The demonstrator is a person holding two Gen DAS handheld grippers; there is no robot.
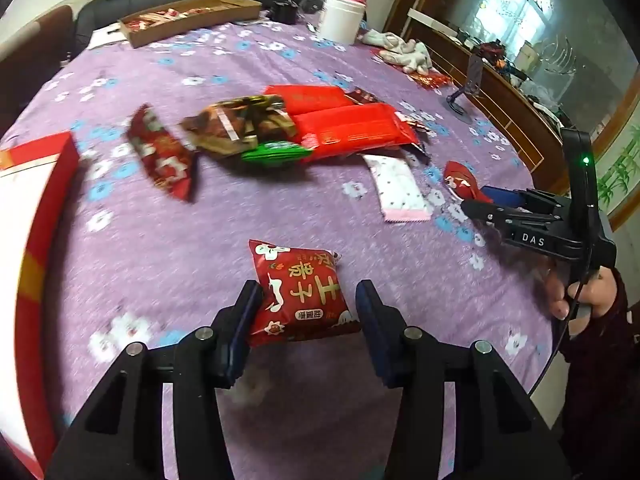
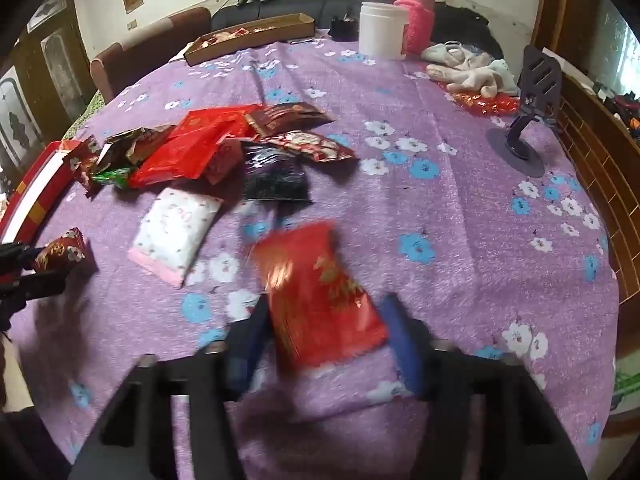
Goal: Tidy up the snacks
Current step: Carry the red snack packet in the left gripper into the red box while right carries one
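Two grippers, each with one red snack pack: the left gripper (image 1: 306,312) pinches a red packet (image 1: 301,292); the right gripper (image 2: 324,332) around a blurred red pouch (image 2: 320,292), grip unclear. One pile (image 1: 304,128) mid-table.

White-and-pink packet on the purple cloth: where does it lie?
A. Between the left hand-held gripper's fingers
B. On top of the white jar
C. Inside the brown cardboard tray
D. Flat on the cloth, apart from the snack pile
D: the white-and-pink packet lies flat on the purple cloth, just clear of the snack pile, while the brown cardboard tray and white jar stand at the far edge.
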